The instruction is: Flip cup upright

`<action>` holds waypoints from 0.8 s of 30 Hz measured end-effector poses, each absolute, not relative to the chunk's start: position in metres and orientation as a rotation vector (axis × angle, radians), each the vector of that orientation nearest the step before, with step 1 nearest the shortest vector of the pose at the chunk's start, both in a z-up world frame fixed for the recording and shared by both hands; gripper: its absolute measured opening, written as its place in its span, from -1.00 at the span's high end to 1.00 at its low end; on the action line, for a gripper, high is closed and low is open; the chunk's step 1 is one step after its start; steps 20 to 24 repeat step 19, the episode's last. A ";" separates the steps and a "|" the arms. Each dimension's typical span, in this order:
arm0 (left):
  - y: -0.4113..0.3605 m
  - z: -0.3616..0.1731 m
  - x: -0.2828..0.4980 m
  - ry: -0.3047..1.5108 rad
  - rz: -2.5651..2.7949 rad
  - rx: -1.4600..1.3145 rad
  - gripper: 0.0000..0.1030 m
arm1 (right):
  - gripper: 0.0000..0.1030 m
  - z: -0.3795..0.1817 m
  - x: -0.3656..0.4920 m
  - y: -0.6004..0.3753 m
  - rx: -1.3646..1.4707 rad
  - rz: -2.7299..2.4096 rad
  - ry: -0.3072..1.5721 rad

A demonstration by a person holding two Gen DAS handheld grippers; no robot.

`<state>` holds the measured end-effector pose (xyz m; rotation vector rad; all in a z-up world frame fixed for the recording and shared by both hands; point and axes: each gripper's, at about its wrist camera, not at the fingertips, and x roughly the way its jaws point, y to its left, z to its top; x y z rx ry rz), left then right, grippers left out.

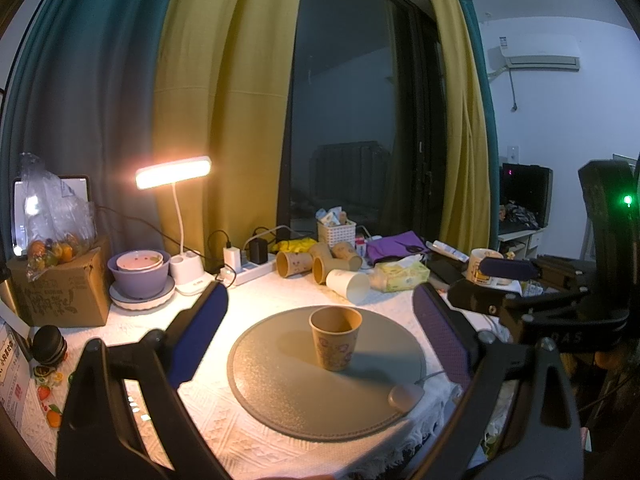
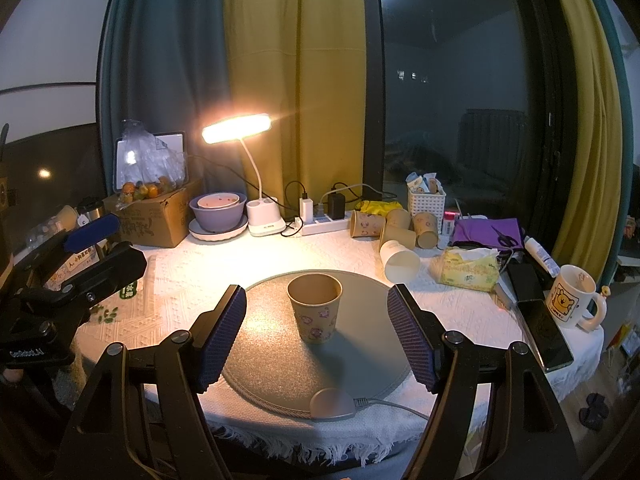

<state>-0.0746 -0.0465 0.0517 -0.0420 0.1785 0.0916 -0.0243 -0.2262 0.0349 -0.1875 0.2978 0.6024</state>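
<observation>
A brown paper cup (image 1: pixel 334 338) with purple prints stands upright, mouth up, on the round grey mat (image 1: pixel 280 400); it also shows in the right wrist view (image 2: pixel 315 307) on the mat (image 2: pixel 272 368). My left gripper (image 1: pixel 320 322) is open, its blue pads wide apart on either side of the cup and nearer the camera, touching nothing. My right gripper (image 2: pixel 316 326) is open and empty too, its pads flanking the cup without contact. The right gripper also shows at the right of the left wrist view (image 1: pixel 508 276), and the left gripper at the left of the right wrist view (image 2: pixel 92 240).
Several paper cups (image 2: pixel 384 224) lie on their sides at the back, one white (image 2: pixel 400 261). A lit desk lamp (image 2: pixel 238 128), bowls (image 2: pixel 218 210), cardboard box (image 2: pixel 160 220), power strip (image 2: pixel 324 222), tissue pack (image 2: pixel 470 270), phone (image 2: pixel 546 334) and mug (image 2: pixel 572 300) ring the mat. The table's fringed edge (image 2: pixel 320 448) is near.
</observation>
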 end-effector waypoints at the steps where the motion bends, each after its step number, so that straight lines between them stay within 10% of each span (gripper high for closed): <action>1: -0.046 0.052 -0.075 0.179 0.091 -0.043 -0.83 | -0.48 0.035 -0.024 -0.226 -0.188 0.602 0.298; 24: -0.050 0.050 -0.076 0.173 0.080 -0.040 -0.83 | -0.48 0.035 -0.024 -0.226 -0.187 0.602 0.299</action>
